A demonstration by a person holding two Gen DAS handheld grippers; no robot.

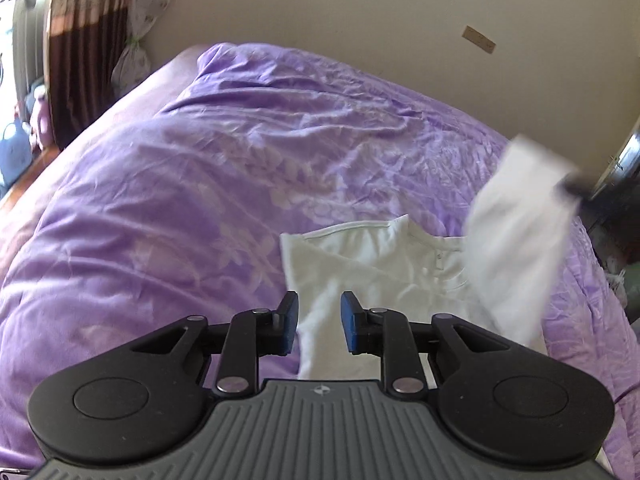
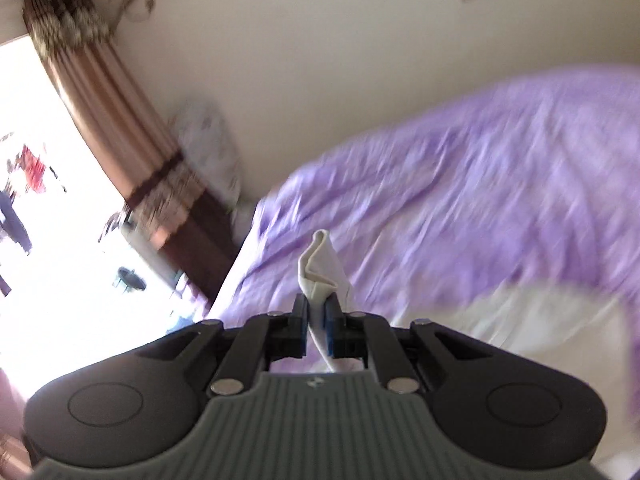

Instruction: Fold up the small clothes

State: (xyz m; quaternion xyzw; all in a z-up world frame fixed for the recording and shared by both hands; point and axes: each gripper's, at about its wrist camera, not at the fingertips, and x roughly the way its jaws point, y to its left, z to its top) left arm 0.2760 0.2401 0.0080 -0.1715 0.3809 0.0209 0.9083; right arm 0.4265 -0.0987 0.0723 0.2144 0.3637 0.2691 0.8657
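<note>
A white shirt [image 1: 372, 264] lies on the purple bedspread [image 1: 200, 168], its left side folded in. My left gripper [image 1: 319, 307] is open just above the shirt's near part, holding nothing. My right gripper [image 2: 317, 307] is shut on a white fold of the shirt [image 2: 320, 260]. In the left wrist view that gripper [image 1: 576, 190] lifts the shirt's right part [image 1: 520, 240] off the bed, blurred. The rest of the shirt [image 2: 540, 320] shows blurred at the right of the right wrist view.
A beige wall [image 1: 360, 8] runs behind the bed. Brown curtains [image 2: 120, 128] and a bright window [image 2: 40, 200] are at the left. A patterned pillow [image 2: 208, 144] leans at the bed's far corner. Dark furniture [image 1: 624, 184] stands at the right edge.
</note>
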